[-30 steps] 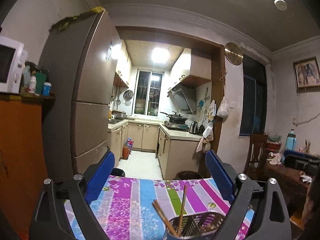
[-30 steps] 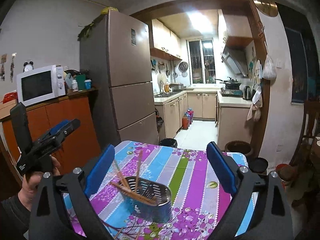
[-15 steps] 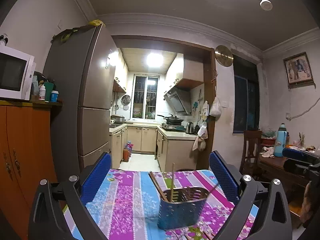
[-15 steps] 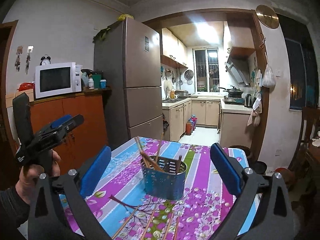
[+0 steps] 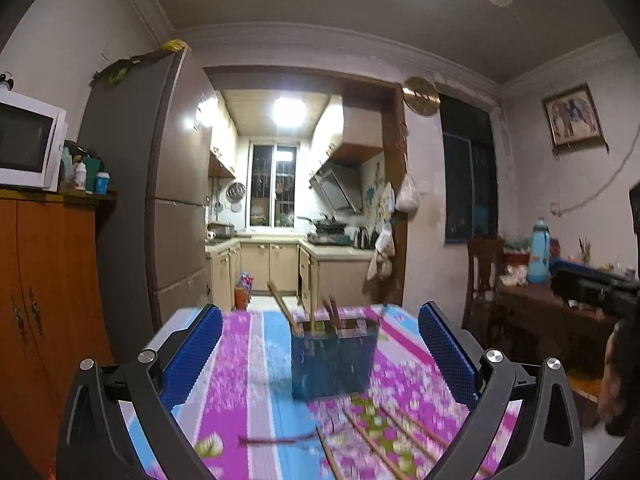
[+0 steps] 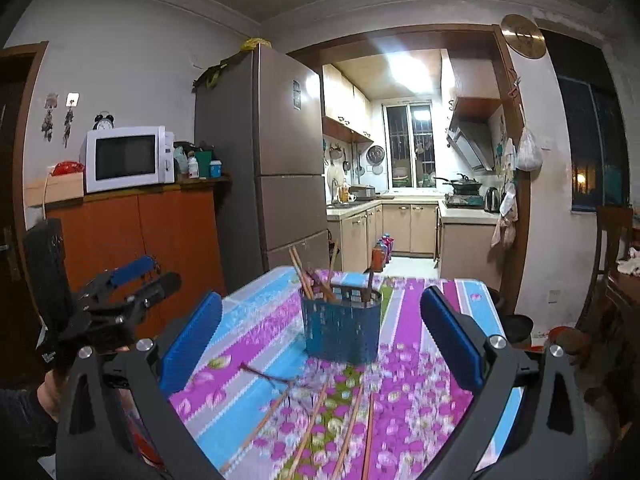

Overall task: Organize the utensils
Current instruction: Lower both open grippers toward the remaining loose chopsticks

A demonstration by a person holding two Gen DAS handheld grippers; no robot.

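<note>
A blue perforated utensil holder (image 5: 334, 360) stands on the striped floral tablecloth (image 5: 240, 380), with a few chopsticks (image 5: 282, 306) standing in it. It also shows in the right wrist view (image 6: 340, 330). Several loose chopsticks (image 6: 312, 420) lie on the cloth in front of it; they show in the left wrist view too (image 5: 384, 436). My left gripper (image 5: 320, 360) is open and empty, above the table's near side. My right gripper (image 6: 320, 340) is open and empty, facing the holder. The left gripper also appears at the left of the right wrist view (image 6: 120, 300).
An orange cabinet (image 6: 140, 240) with a microwave (image 6: 124, 158) and a tall fridge (image 6: 264, 168) stand left of the table. The kitchen doorway lies beyond the table's far edge. A wooden chair (image 5: 484, 276) and a cluttered side table (image 5: 560, 300) stand to the right.
Both grippers have drawn back and tilted down, so the holder sits farther off and loose chopsticks on the cloth have come into view. Both stay open.
</note>
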